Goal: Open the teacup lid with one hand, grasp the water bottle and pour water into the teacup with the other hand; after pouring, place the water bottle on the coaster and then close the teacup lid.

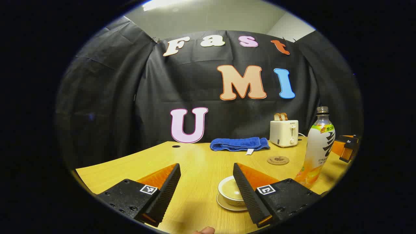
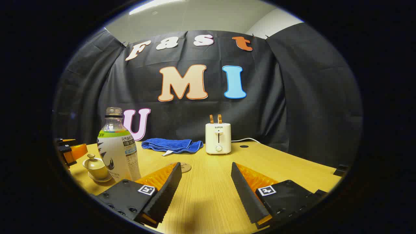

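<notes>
A small cream teacup (image 1: 228, 190) on a saucer sits on the wooden table just ahead of my left gripper (image 1: 206, 167), partly hidden behind its right finger. That gripper is open with nothing between its fingers. In the right gripper view the teacup (image 2: 95, 166) carries its knobbed lid. The uncapped water bottle (image 2: 118, 149) stands upright beside it, left of my open right gripper (image 2: 205, 165). The same bottle (image 1: 320, 146) rises to the right of the cup. A round cork coaster (image 1: 278, 160) lies behind them; the coaster (image 2: 186, 167) is partly covered by my right gripper's left finger.
A folded blue towel (image 1: 239, 144) and a cream toaster (image 1: 284, 132) holding two slices stand at the table's back. The right gripper (image 1: 347, 148) shows at the far right, the left gripper (image 2: 70, 151) at the far left. A cable hole (image 2: 243, 146) lies behind the toaster (image 2: 218, 138).
</notes>
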Available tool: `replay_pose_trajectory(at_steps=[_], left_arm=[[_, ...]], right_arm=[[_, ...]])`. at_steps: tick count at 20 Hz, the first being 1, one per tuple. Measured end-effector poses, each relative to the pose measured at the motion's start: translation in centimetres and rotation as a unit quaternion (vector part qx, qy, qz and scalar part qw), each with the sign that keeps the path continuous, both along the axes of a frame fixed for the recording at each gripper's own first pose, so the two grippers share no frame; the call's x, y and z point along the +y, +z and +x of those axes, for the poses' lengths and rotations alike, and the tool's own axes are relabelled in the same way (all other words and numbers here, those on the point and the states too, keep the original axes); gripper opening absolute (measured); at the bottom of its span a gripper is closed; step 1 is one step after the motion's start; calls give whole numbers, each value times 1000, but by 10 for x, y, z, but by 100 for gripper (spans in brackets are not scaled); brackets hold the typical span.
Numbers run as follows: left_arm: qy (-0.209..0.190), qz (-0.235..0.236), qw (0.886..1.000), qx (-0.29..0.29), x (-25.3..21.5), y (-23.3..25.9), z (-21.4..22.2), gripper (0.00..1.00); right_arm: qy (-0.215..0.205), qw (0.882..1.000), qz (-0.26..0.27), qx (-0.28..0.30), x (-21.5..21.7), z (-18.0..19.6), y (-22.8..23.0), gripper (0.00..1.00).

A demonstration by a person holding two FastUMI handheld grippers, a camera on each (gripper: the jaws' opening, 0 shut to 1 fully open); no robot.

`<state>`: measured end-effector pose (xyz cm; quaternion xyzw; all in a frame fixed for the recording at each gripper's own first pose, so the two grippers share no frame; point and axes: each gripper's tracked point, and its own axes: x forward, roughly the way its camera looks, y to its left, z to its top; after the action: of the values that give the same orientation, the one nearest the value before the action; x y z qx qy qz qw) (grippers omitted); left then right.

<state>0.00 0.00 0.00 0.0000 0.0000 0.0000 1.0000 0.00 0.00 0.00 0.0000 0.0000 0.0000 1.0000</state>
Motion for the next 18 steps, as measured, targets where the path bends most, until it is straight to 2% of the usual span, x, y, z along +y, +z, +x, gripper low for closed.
replay_pose_trajectory(at_steps=[2, 12, 18], left_arm=[[-1, 0, 1000, 2, 0, -1, 1, 94], [-9, 0, 1000, 2, -4, -1, 3, 94], [-18, -1, 1000, 1, -7, -2, 3, 94]], right_arm=[[4, 1000, 0, 0, 2, 0, 0, 95], [5, 1000, 0, 0, 2, -1, 0, 98], [9, 1000, 0, 0, 4, 0, 0, 95]])
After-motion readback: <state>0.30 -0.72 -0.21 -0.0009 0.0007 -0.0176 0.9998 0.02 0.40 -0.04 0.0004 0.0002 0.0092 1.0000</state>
